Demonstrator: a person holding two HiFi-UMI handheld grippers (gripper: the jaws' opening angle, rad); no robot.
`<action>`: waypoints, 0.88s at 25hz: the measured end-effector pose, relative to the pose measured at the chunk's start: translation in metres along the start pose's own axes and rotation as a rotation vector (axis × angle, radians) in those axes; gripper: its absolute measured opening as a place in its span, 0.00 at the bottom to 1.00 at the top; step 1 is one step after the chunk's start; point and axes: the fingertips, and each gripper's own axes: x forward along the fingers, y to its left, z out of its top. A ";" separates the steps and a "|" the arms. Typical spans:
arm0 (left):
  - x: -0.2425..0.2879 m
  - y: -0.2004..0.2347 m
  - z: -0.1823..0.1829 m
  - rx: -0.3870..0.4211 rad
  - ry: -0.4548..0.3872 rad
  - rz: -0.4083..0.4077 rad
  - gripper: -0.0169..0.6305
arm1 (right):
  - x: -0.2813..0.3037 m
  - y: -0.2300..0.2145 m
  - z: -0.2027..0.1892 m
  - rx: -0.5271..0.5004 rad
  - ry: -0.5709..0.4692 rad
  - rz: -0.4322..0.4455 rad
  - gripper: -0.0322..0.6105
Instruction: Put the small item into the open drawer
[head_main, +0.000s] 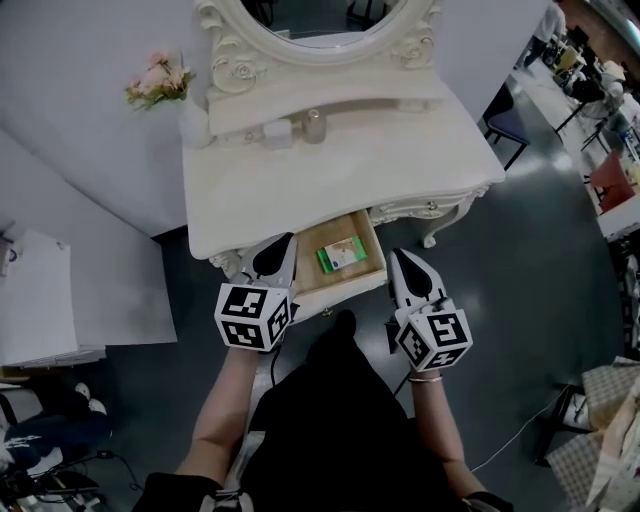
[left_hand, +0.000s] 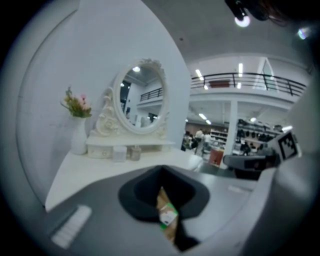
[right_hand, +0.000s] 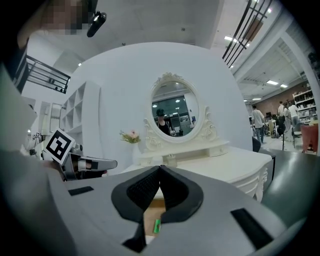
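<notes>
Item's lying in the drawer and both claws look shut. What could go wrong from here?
1. The drawer stands open with the small item loose on its floor; a hard shove to close it could send the item sliding.
2. The left claw and right claw, both shut and empty, flank the drawer front closely; swinging either inward might bump the drawer or catch the edge of the vanity table.

Soft, even indoor light; in the head view the white table (head_main: 340, 175) is bright against a dark floor (head_main: 520, 270). Both gripper views are fisheye, bent and black at the corners, with the nearest parts blurred. In the left gripper view ceiling strips (left_hand: 240, 69) and a lamp (left_hand: 242, 20) glare
</notes>
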 end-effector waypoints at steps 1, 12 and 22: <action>-0.005 0.003 0.000 -0.008 -0.008 0.008 0.04 | -0.001 0.003 0.001 -0.004 -0.003 0.003 0.06; -0.045 0.020 0.001 -0.039 -0.065 0.068 0.04 | -0.012 0.027 0.004 -0.040 -0.037 0.008 0.06; -0.055 0.023 0.000 -0.011 -0.081 0.091 0.04 | -0.019 0.030 0.006 -0.063 -0.048 -0.025 0.06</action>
